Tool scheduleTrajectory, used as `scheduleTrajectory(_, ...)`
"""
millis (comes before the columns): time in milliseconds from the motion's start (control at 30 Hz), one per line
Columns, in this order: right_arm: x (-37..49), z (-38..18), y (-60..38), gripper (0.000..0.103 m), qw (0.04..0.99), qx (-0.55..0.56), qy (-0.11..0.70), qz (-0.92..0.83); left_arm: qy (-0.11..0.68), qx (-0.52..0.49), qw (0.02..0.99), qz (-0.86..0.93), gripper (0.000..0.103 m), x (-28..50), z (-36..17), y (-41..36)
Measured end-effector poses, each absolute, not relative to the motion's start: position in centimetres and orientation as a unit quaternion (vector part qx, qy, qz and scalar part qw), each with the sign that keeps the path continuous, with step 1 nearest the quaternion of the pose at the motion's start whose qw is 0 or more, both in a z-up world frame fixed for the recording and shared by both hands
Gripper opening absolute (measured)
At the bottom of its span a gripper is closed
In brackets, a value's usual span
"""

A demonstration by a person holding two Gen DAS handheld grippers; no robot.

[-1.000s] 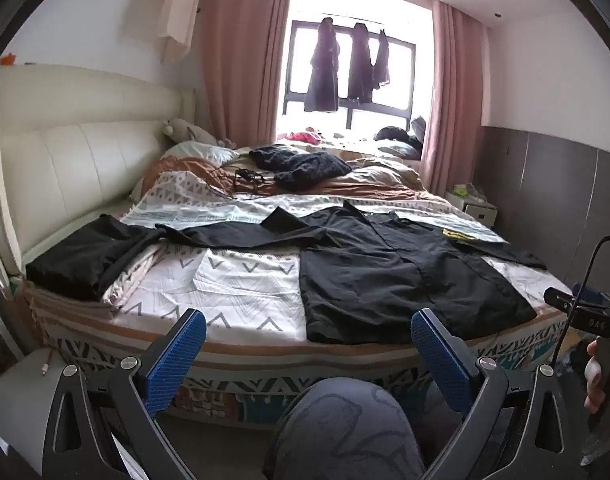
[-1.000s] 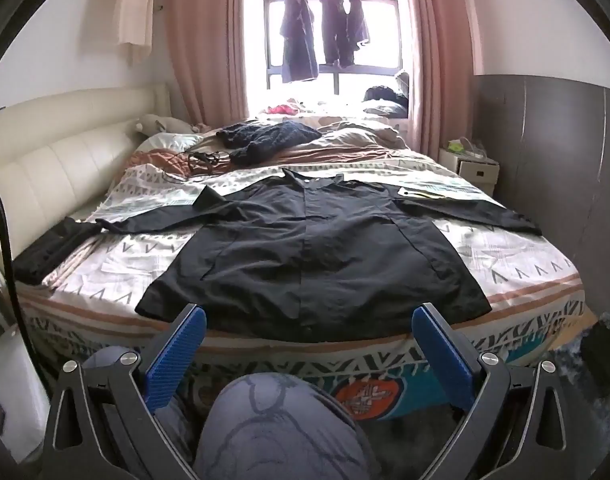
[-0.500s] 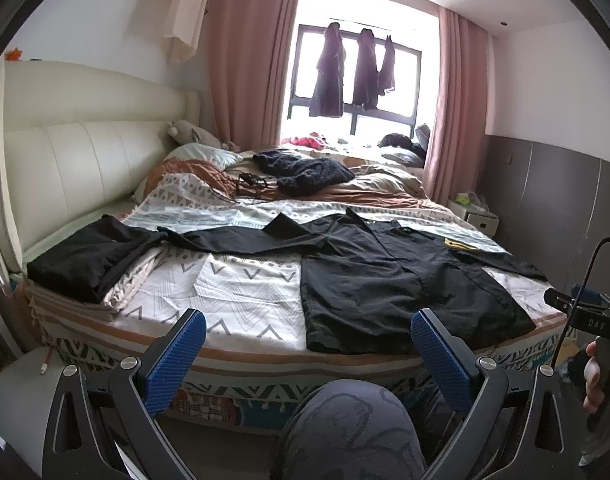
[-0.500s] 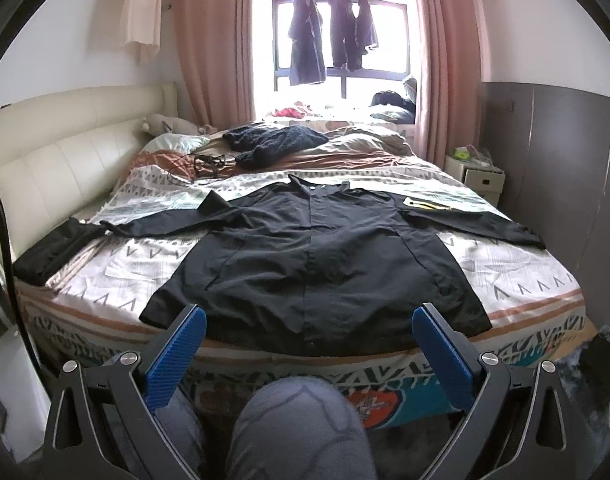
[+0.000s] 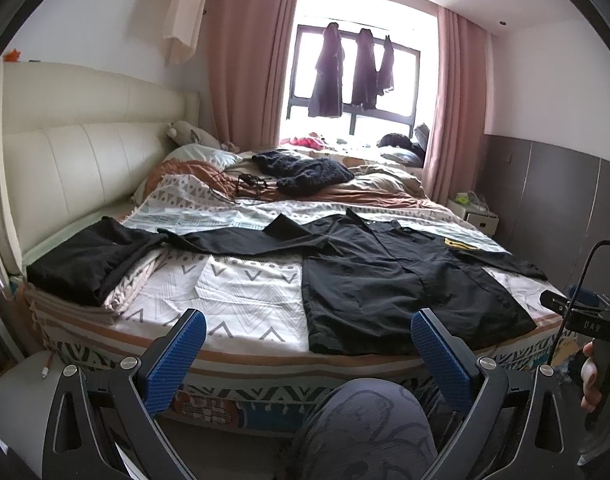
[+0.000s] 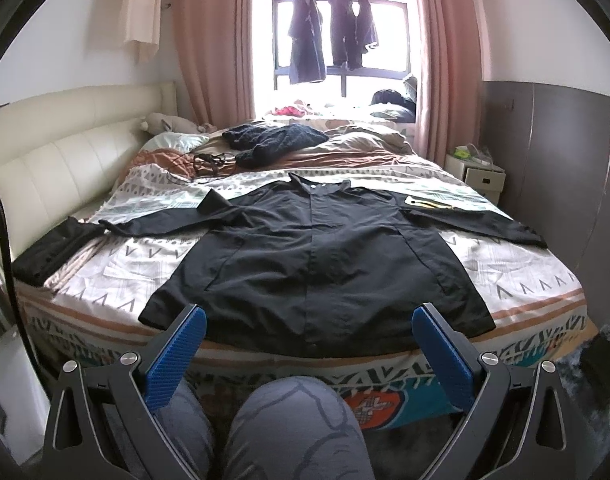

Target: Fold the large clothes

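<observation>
A large black shirt (image 6: 317, 248) lies flat on the bed, front up, sleeves spread left and right; in the left wrist view the same shirt (image 5: 385, 276) sits right of centre. My right gripper (image 6: 308, 344) hovers open before the bed's near edge, facing the shirt's hem, nothing between its blue pads. Left of the hem, my left gripper (image 5: 308, 348) is held open and empty too. A folded black garment (image 5: 85, 260) rests at the bed's left edge, also seen as a dark stack (image 6: 53, 248) in the right wrist view.
A dark knit garment (image 6: 273, 140) and tangled cables (image 6: 201, 162) lie farther back on the patterned bedspread (image 5: 245, 292). The padded headboard (image 5: 77, 152) runs along the left. A nightstand (image 6: 483, 176) stands at the right. The person's knees (image 6: 297, 428) are just below both grippers.
Both grippers have risen and tilted upward a little, so the bed sits lower in each view. The shirt has not moved and both grippers stay open.
</observation>
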State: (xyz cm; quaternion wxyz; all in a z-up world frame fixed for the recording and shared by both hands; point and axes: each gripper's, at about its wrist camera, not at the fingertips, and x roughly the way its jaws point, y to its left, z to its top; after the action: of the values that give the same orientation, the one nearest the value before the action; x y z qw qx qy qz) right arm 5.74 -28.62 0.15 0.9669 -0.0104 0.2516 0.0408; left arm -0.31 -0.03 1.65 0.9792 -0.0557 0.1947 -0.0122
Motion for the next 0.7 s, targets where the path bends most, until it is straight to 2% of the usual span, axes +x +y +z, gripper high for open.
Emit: scheduleTrajectory(700, 5.57, 0.15, -29.14, 0.103, 0.968, -0.001, 0.248, 0.035, 0.194, -0.053, 0.98, -0.013, 0.103, -0.3, 1.83, 0.05)
